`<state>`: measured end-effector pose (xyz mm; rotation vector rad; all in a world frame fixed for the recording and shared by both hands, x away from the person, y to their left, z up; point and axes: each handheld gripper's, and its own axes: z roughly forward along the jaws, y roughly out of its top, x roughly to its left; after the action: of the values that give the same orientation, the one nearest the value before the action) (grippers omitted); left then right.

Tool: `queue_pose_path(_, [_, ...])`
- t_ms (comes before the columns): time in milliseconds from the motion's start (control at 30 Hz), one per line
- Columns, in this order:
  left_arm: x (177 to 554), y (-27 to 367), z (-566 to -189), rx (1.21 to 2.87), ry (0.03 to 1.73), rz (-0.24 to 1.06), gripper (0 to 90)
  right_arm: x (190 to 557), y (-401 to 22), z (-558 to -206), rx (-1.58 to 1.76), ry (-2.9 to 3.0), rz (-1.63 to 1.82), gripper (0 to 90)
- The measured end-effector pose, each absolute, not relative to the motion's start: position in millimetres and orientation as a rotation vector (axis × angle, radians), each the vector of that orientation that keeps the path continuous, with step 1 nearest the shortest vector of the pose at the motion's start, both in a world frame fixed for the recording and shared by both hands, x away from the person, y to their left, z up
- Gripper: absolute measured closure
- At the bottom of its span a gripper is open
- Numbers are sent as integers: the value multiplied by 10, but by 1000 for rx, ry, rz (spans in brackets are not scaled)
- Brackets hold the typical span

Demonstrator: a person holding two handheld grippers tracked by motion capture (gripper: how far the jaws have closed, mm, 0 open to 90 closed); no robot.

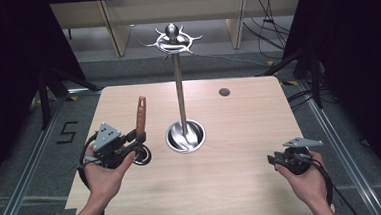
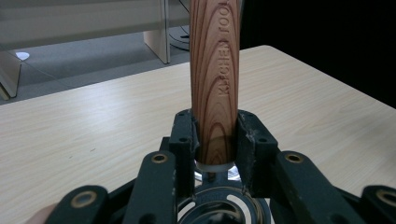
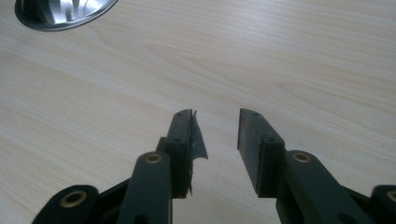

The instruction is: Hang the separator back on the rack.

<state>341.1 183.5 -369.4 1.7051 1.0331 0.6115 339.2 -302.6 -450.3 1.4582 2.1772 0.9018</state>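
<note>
Over on the left half of the table (image 1: 233, 185), my left hand (image 1: 105, 175) carries the left gripper (image 1: 139, 139), whose jaws are clamped tight on a kitchen utensil's wooden handle (image 1: 141, 115). That handle stands nearly upright, tilting a little away from me, and sits well inside the table's left edge with bare wood in front of it. Along my left gripper view the handle (image 2: 214, 79) shows a reddish, strongly striped grain, a rounded shape, and raised letters reading "KITCHEN TOOL"; below the jaws a pale collar and a dark metal ring-shaped part peek out, though I cannot tell what kind of head it is.

Near the table's middle stands a polished steel utensil stand (image 1: 179, 88): a round dished base (image 1: 185, 137), a slim straight pole, and a crown of curved hooks (image 1: 173, 40) at the top. It is near my left gripper but apart from it.

Right of that lies a wide stretch of open tabletop. My right hand (image 1: 305, 180) holds the right gripper (image 1: 272, 158) close to the right edge and the near edge, its jaws parted with nothing between them; a torn flap of pad liner curls off one jaw (image 3: 197, 140).

This tabletop is pale wood-grain laminate, smooth, with a small dark round hole (image 1: 224, 92) near the far edge. Beyond it are grey floor, cables and dark curtains either side.
</note>
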Motion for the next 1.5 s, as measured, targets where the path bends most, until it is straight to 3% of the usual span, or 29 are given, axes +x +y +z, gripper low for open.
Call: queue_pose_path(1500, [3411,1605,-3422,1625,918,676,693,3386,-3021,-4489,1468,2167,912,663])
